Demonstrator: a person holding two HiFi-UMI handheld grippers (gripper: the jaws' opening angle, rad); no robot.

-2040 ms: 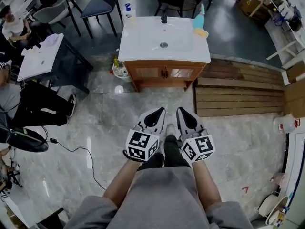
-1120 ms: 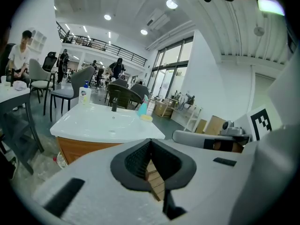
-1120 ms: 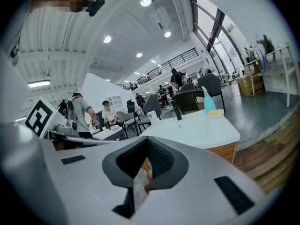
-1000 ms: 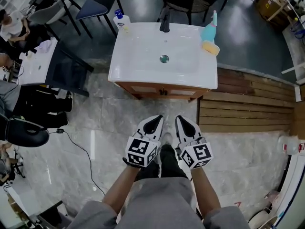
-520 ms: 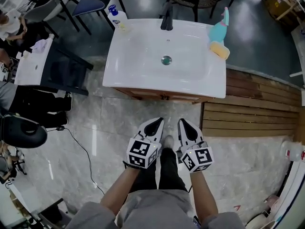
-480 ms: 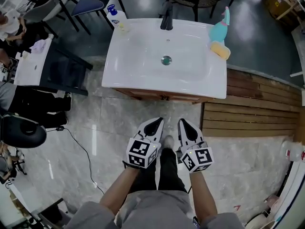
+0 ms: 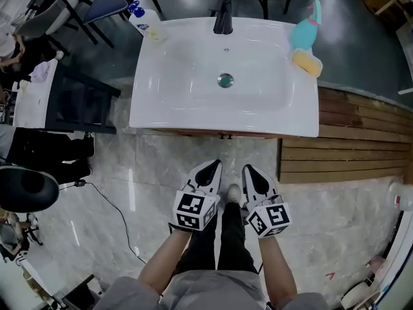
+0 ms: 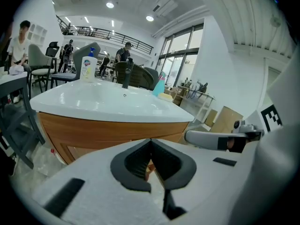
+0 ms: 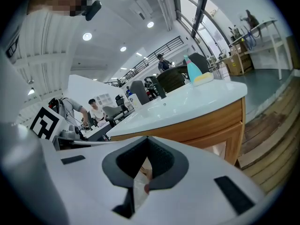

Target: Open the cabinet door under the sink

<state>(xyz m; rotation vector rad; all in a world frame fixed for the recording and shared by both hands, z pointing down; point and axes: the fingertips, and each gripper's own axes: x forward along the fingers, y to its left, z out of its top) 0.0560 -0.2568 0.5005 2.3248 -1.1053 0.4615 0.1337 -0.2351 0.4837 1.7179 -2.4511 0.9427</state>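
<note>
No brand or wording can be read. The label on the white bottle (image 8: 88, 68) is too small, and only black-and-white square markers are shown on the cube of each of the 2 tongs.

The cabinet door (image 9: 218, 149) is set in the front of the wooden cabinet (image 8: 98, 132) under the sink (image 7: 193, 92). It is built of orange-brown wood with a paler inset panel, and it appears flush with its frame. From the head view only a thin strip of this front is seen below the sink's near edge.

The sink is a glossy white rectangular basin with rounded corners and a round metal drain. A black faucet (image 7: 222, 18) stands at its far edge, and a teal bottle (image 7: 303, 30) and a yellow sponge (image 7: 306, 62) lie at its far right corner.

The left tongs (image 7: 213, 165) and the right tongs (image 7: 248, 168) are held side by side over the pale marbled floor (image 7: 129, 192), well apart from the cabinet and pointed toward it. Each pair is pressed together at the tips, with nothing pinched. Brown wooden planks (image 7: 348, 150) are laid to the cabinet's right.
</note>
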